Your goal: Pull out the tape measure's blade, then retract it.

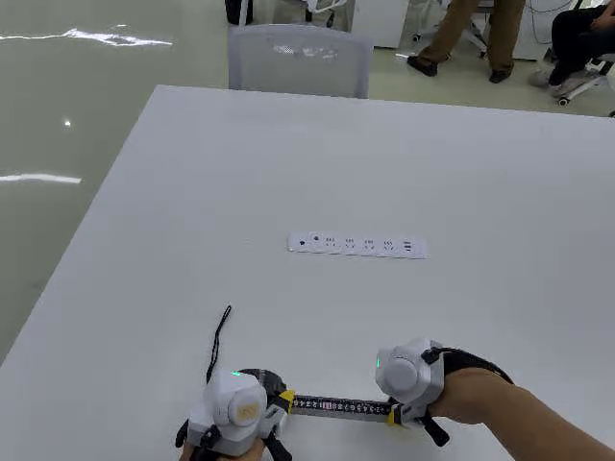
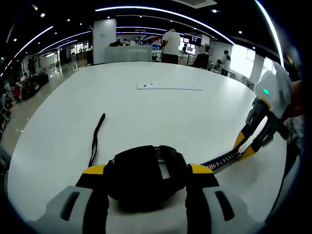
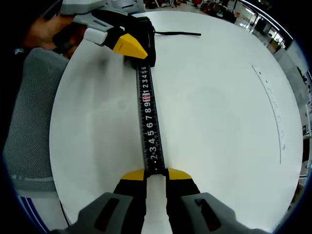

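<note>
Locates the black tape measure (image 3: pixel 145 39) at 7 o'clock on the white desk (image 1: pixel 336 163), close to the near edge, clamped between the yellow-tipped jaws of the left gripper (image 2: pixel 147 169). Shows the blade (image 3: pixel 148 122) drawn out straight toward 3 o'clock, its end pinched in the closed jaws of the right gripper (image 3: pixel 156 173) at 5 o'clock. Shows a black strap (image 1: pixel 220 341) lying on the desk, running from the case toward 12 o'clock. Places a white power strip (image 1: pixel 356 245) near the desk centre, parallel to the blade and well apart from both grippers. Leaves open surface toward 9, 12 and 3 o'clock. Places a grey chair (image 1: pixel 298 60) against the far edge at 12 o'clock. Reads on the blade, in the right gripper view, numerals 2 to 9, a red mark, then 1 to 6.
</note>
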{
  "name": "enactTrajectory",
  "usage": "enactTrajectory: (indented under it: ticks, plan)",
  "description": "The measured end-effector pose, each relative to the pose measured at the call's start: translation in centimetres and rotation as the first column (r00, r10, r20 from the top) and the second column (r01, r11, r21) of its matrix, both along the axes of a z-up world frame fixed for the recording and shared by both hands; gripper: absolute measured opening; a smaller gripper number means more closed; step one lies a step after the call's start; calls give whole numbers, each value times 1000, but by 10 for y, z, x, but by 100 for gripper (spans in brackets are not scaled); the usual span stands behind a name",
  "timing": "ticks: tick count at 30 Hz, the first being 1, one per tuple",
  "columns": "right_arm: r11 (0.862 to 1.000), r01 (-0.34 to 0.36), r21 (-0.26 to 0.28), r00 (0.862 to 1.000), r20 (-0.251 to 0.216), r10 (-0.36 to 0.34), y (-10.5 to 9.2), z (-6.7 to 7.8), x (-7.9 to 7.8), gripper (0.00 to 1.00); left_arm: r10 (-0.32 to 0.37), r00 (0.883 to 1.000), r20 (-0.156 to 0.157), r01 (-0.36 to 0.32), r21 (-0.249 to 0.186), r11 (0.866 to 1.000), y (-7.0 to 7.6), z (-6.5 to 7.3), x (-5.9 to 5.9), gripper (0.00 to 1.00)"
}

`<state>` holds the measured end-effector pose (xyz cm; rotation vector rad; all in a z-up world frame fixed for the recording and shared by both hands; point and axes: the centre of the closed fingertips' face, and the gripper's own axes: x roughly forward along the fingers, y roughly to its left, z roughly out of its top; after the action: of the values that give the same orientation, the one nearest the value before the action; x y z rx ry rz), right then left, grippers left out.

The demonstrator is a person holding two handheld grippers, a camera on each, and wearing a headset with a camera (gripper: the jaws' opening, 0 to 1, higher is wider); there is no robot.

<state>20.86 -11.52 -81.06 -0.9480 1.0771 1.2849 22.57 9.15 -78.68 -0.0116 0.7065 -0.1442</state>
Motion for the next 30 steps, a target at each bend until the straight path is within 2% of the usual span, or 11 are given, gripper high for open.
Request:
enactTrajectory:
  ticks: [3,5,9,15,25,30]
  plan:
    - [1000,-1,3,1000,0,1,2,4,-2,14,0,1000,1,0,-1,1000,0,-1,0,60]
    - [1000,0,4,1000,0,0,3,-4,2,14,0,1000,0,0,-1,1000,0,-1,0,60]
    - [1000,0,7,1000,-1,0,5,3,-2,14,-2,1000,0,2,-2,1000,0,0,-1,60]
    - [1000,3,12,1000,-1,-3,8,-9,3,14,-6,1000,8,6,2,1000,-1,5,-2,60]
    - [1000,-1,13,1000,3,1,13,2,-2,14,-15,1000,5,15,3,1000,-1,4,-2,59]
    - [1000,1,15,1000,5,-1,15,0,-1,14,-24,1000,4,24,1,1000,-2,8,-3,59]
